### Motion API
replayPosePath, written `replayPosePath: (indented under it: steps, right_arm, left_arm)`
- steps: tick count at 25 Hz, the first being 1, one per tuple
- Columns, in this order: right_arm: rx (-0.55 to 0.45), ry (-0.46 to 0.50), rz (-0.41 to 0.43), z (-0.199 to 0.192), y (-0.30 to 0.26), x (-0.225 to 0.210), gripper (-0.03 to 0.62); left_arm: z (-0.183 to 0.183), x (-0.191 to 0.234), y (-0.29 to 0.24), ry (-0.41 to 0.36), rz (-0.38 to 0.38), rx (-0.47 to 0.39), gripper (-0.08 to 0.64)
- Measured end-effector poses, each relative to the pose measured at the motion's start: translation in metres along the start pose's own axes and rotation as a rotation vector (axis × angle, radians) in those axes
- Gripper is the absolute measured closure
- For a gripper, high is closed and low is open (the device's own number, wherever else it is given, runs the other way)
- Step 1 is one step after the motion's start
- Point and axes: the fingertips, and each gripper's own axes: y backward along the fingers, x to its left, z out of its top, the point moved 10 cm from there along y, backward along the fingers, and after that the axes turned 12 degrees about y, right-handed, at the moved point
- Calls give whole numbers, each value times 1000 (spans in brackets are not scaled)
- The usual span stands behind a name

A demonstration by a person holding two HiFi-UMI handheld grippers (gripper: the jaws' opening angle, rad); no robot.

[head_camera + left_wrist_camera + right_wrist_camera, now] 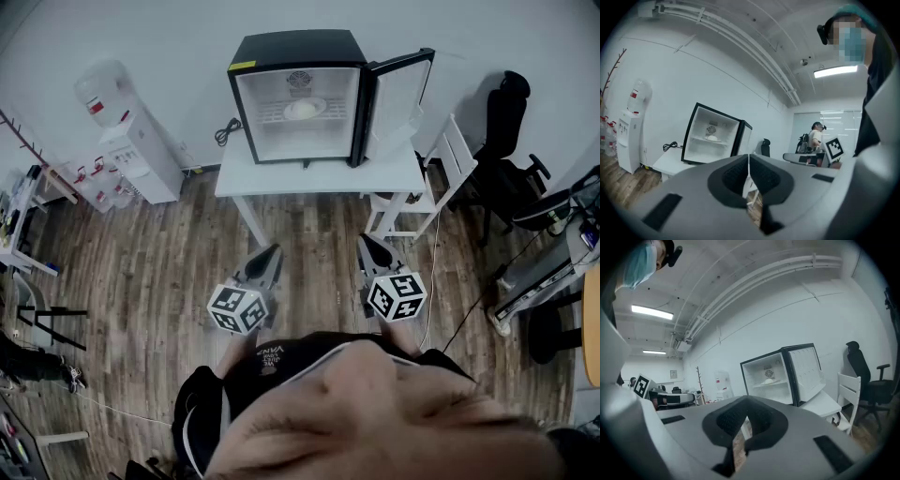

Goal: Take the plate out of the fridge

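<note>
plate (305,109) on fridge (298,47) shelf, well ahead of left gripper (267,253), right gripper (371,244).

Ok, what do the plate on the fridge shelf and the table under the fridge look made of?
The round white plate looks like glazed ceramic or melamine, since it is smooth and evenly pale, but it is too small to be sure. The white rectangular table looks like painted or laminated board, with a flat matt top, a thin edge and slim white legs.

The person wears a dark jacket (267,370) with white piping, and the grey left tool (266,258) and right tool (374,248) each bear a black-and-white marker cube.
</note>
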Motion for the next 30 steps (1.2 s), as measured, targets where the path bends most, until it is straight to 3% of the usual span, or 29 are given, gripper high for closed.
replayPosePath:
  steps: [19, 30]
  right_arm:
    - [-29, -12, 14, -8, 5, -24, 580]
    - [-22, 20, 73, -14, 8, -59, 580]
  left_arm:
    - [-15, -10, -14, 21, 53, -13, 541]
    - [-34, -31, -29, 44, 121, -80, 541]
